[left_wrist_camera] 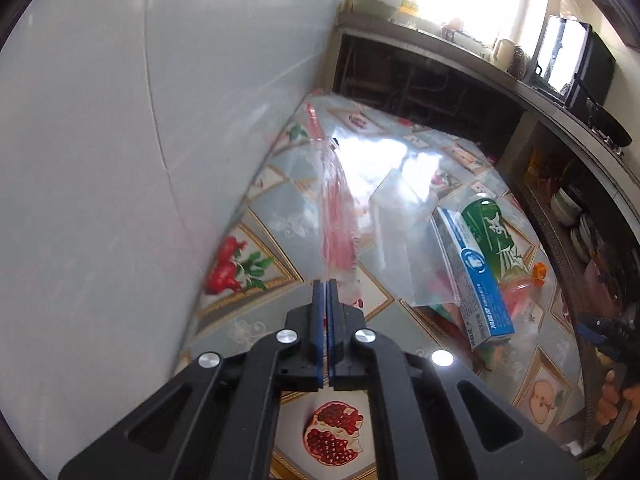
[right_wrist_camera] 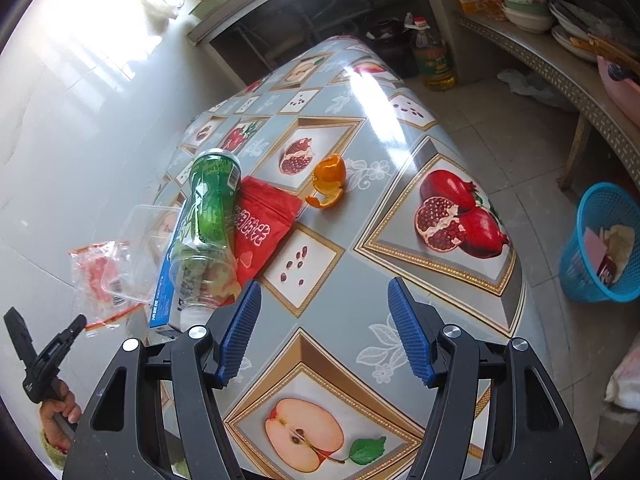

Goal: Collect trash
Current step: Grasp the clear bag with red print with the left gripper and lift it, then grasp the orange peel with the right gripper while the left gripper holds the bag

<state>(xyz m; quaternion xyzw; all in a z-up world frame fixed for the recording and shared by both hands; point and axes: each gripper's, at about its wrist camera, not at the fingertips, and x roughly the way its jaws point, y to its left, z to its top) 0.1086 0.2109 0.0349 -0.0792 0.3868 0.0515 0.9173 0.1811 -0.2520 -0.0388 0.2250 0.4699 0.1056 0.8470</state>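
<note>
My left gripper [left_wrist_camera: 326, 284] is shut on the edge of a clear plastic bag with red print [left_wrist_camera: 336, 220], lifted off the table beside the white wall; the right wrist view shows the bag [right_wrist_camera: 94, 276] too. Piled on the fruit-pattern tablecloth [right_wrist_camera: 340, 300] are a green bottle [right_wrist_camera: 208, 216], a blue box [right_wrist_camera: 162, 292], a clear plastic tray [right_wrist_camera: 140, 252], a red pouch [right_wrist_camera: 260, 228] and an orange peel [right_wrist_camera: 330, 182]. Above the table's near part my right gripper [right_wrist_camera: 324, 332] stands open, holding nothing.
A blue mesh basket [right_wrist_camera: 600, 244] with some trash inside stands on the floor to the right of the table. An oil jug [right_wrist_camera: 434, 60] sits beyond the table's far end. Shelves with dishes [right_wrist_camera: 560, 20] run along the right side.
</note>
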